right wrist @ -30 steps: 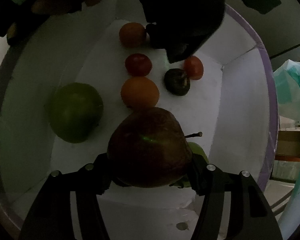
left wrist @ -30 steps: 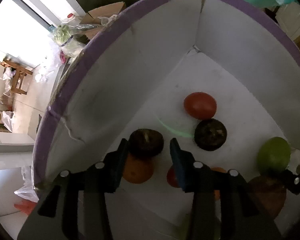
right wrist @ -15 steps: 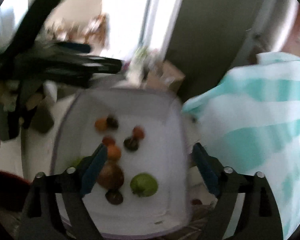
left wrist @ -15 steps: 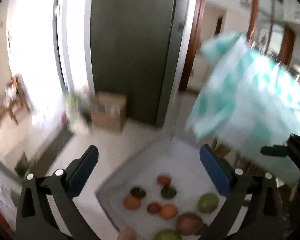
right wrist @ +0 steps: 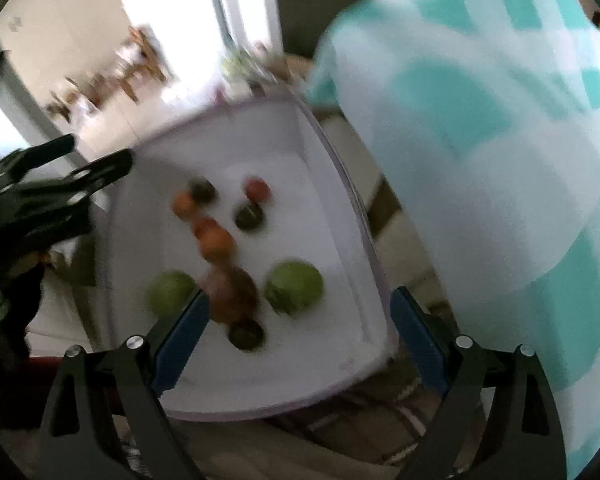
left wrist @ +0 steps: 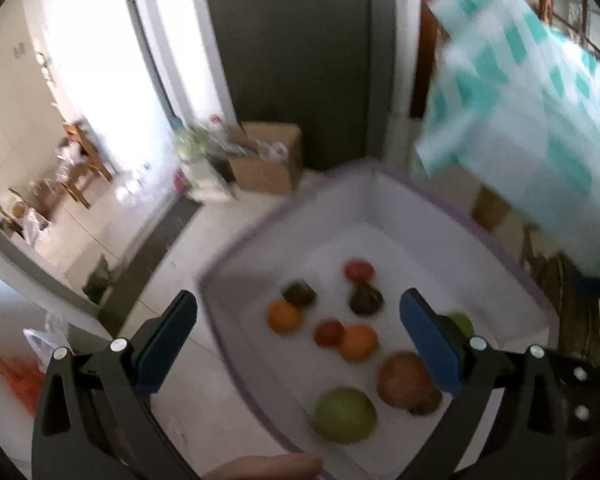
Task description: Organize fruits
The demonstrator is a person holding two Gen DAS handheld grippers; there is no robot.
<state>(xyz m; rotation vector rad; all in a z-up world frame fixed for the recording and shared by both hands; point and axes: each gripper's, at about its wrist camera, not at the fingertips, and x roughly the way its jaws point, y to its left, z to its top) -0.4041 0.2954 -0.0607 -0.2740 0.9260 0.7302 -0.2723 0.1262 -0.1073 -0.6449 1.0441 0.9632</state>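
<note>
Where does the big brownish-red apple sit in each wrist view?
Left wrist: the apple lies low in the box, right of centre, beside the right finger of the left claw.
Right wrist: the apple lies low and left of centre, by the left finger of the right claw.
Shared landmark: the box's purple rim.

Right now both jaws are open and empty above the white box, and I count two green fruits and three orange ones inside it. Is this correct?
Not quite: only two orange fruits lie in the white box, as the left wrist view shows. The rest holds: two green fruits, and the left gripper and right gripper have open, empty jaws.
</note>
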